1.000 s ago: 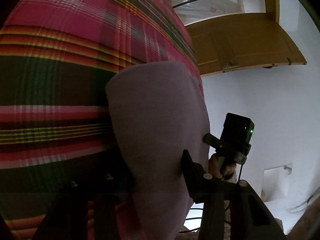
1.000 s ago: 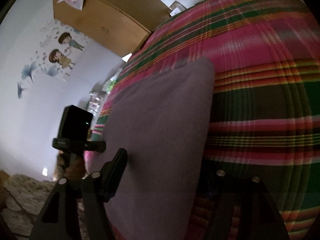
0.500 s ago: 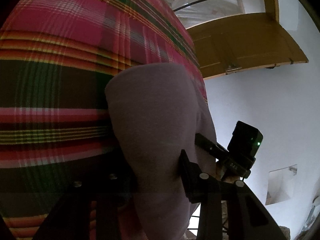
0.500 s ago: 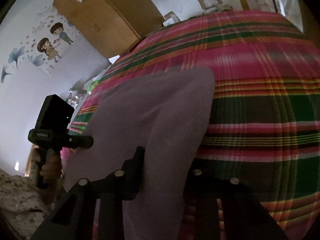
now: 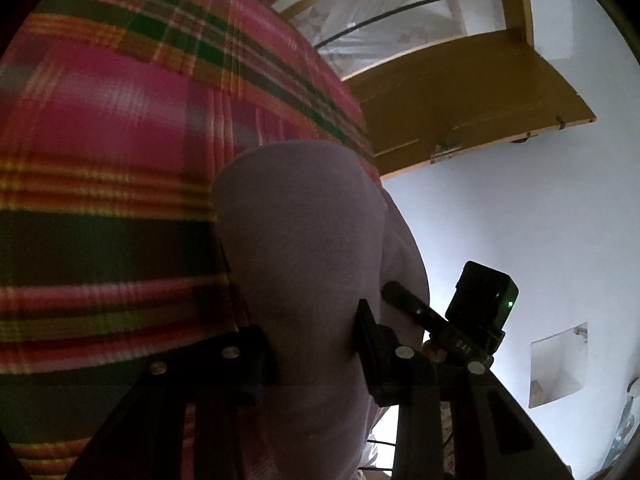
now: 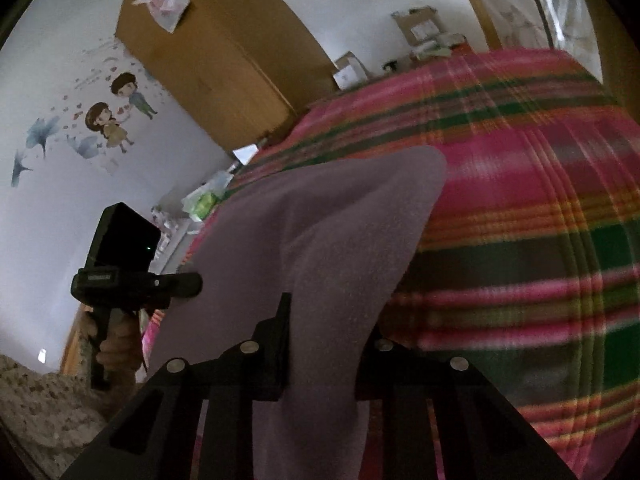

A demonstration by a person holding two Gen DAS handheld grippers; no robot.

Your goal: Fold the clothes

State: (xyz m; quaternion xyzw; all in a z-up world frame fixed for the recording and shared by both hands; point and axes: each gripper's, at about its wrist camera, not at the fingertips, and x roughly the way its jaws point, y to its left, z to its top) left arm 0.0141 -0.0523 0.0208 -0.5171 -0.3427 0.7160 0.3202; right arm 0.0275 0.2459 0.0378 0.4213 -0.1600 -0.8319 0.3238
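A mauve garment (image 5: 304, 240) (image 6: 320, 220) lies on a pink, green and orange plaid bedspread (image 5: 100, 140) (image 6: 520, 200). Its near edge is raised off the bed at both corners. My left gripper (image 5: 312, 344) has that edge bunched between its fingers; the jaws are closing and press the cloth. My right gripper (image 6: 326, 344) holds the other corner, its jaws also closing on a lifted fold. Each wrist view shows the other gripper's black camera block (image 5: 480, 300) (image 6: 124, 240) beside the garment.
A wooden wardrobe (image 6: 208, 52) with a plastic bag on top stands by a wall with cartoon stickers (image 6: 112, 120). Cardboard boxes (image 6: 420, 28) sit beyond the bed. A wooden door (image 5: 460, 104) hangs open on the other side. A hand (image 6: 116, 344) grips the left handle.
Both grippers have risen and drawn the garment's near edge up. The right jaws went from wide apart to pinched on the cloth. The left jaws narrowed slightly.
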